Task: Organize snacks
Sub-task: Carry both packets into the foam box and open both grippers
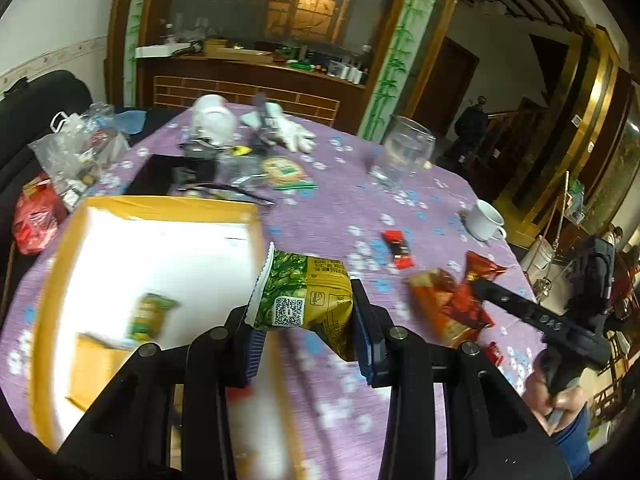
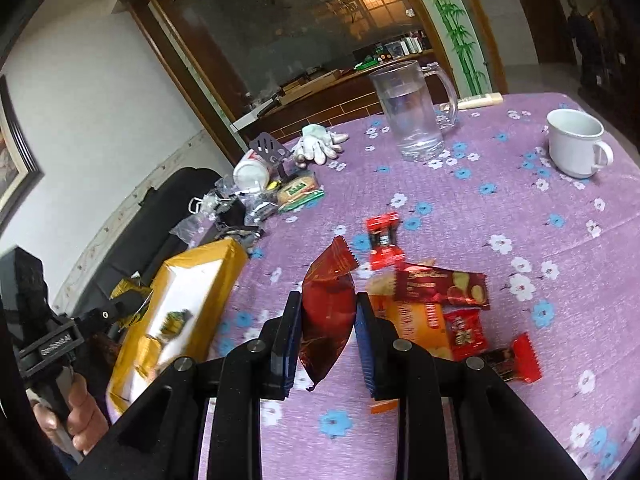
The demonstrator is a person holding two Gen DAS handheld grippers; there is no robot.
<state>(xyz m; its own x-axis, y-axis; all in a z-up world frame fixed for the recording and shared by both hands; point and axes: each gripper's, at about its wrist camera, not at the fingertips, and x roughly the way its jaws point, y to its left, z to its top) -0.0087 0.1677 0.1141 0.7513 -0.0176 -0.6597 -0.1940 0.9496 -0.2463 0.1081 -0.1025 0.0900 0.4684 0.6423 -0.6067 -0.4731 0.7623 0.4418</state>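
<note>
1. Left wrist view: the left gripper (image 1: 304, 332) clamps a light, crinkly green-and-yellow foil snack pouch (image 1: 306, 300) by its lower half, just beside the yellow cardboard box (image 1: 168, 204) near the purple table's (image 1: 344, 208) left edge

2. Right wrist view: the right gripper (image 2: 328, 320) pinches a soft, slippery dark-red foil snack packet (image 2: 328, 312) mid-body, above the table's near edge; grip such packets mid-body or at the seam

right gripper (image 2: 328, 312) clamps red snack bag (image 2: 326, 312) | above purple tablecloth (image 2: 500, 208)
</note>
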